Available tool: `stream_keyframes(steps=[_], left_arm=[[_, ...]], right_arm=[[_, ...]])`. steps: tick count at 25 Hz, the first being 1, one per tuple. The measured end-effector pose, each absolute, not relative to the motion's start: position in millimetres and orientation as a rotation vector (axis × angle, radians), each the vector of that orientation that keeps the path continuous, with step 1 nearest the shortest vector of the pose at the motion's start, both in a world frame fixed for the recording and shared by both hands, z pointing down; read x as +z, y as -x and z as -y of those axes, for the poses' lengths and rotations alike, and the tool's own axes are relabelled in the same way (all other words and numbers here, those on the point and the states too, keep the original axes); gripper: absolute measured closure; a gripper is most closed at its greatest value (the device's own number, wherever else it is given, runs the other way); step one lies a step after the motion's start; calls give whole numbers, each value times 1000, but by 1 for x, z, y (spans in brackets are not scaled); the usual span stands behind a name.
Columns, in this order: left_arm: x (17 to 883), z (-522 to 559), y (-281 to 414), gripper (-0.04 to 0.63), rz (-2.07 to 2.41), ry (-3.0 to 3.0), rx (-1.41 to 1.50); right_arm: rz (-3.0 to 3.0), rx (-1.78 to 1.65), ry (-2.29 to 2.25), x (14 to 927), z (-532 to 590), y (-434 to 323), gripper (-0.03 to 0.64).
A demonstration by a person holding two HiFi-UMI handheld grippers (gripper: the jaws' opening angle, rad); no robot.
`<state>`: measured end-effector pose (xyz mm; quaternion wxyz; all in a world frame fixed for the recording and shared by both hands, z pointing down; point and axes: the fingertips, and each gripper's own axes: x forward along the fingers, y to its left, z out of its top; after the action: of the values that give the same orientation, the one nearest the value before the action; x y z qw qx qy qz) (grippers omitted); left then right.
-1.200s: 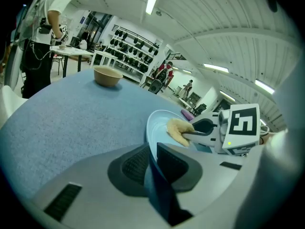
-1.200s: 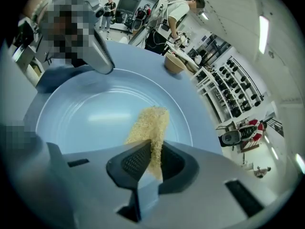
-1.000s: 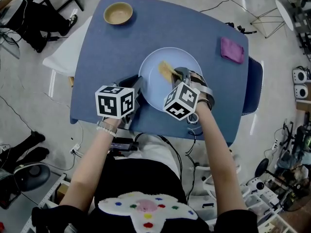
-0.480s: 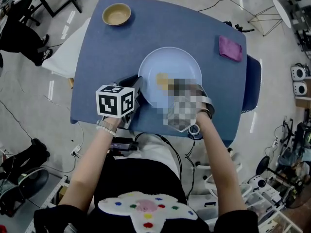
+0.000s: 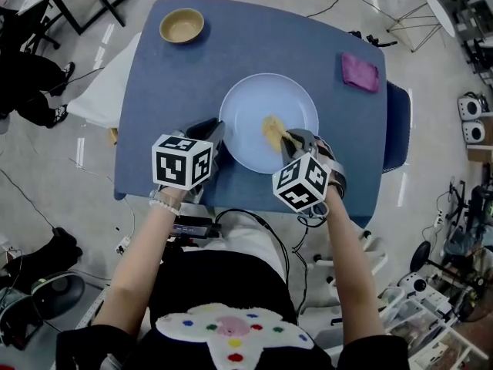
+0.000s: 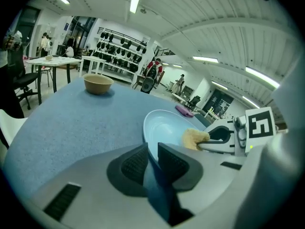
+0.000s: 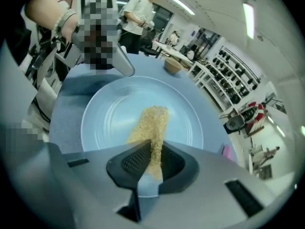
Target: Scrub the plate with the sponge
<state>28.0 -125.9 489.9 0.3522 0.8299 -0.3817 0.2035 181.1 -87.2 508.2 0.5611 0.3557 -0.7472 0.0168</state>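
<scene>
Blue tabletop (image 5: 185,75) carries a wooden bowl (image 5: 182,25) at its far left corner and a purple cloth (image 5: 360,72) by the far right edge. Both sit well apart from the pale plate (image 5: 250,106) near the front edge. On the plate's near-left rim the left gripper (image 5: 213,136) pinches, its jaws having just been opening a little. Over the plate's near-right part, the right gripper (image 5: 290,139) clamps the sponge (image 5: 272,129), whose near end is buried between the pads. Its long axis runs from the jaws toward the plate's centre.
</scene>
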Motion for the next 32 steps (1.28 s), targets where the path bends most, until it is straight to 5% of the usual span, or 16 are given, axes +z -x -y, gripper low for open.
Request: stream_keyframes(steps=[14,32], left_arm=[[391,113,-25,572,1013,-2477,441],[303,73,-25,586,1015,-2700,328]], right_arm=[[2021,230,-1568,393,77,-186,569],[2094,175,-1836,317,33,-184,571]])
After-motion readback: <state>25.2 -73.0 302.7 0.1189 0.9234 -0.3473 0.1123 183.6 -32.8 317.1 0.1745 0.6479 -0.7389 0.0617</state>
